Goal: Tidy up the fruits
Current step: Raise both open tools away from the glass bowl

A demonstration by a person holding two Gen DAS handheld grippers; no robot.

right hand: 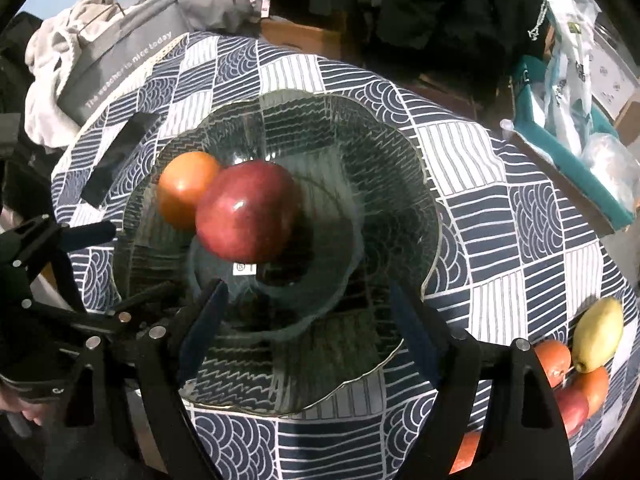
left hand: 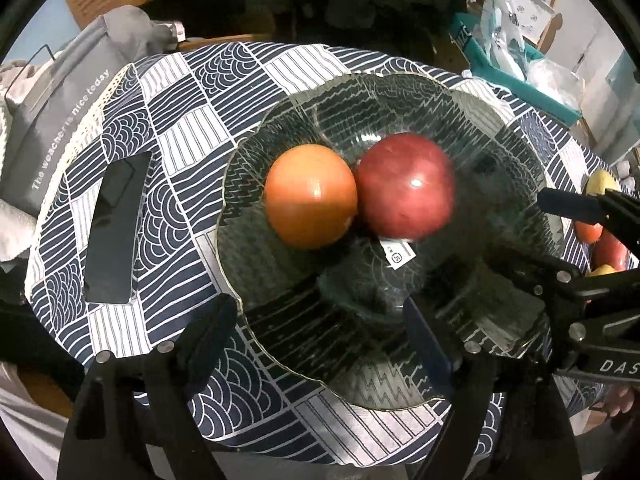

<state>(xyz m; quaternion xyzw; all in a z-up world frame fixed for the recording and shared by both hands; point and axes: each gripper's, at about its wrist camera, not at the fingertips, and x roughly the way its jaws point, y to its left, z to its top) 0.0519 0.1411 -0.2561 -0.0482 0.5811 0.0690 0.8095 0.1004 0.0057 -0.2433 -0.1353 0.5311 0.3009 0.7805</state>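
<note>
Both the left gripper (left hand: 320,324) and right gripper (right hand: 308,312) are hovering, fingers spread and empty, over the glass bowl (left hand: 500,152) where a red apple (left hand: 404,186) is touching an orange (left hand: 310,196).

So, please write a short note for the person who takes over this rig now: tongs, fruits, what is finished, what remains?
Left tongs: open, empty, over the near rim of the clear scalloped glass bowl.
Right tongs: open, empty, over the same bowl.
Done: round orange fruit and dark red apple lie touching inside the bowl.
Left: yellow-green oblong fruit, several orange fruits and a red one wait on the patterned blue-white tablecloth, on the right side.
A black flat phone-like slab lies left of the bowl.
</note>
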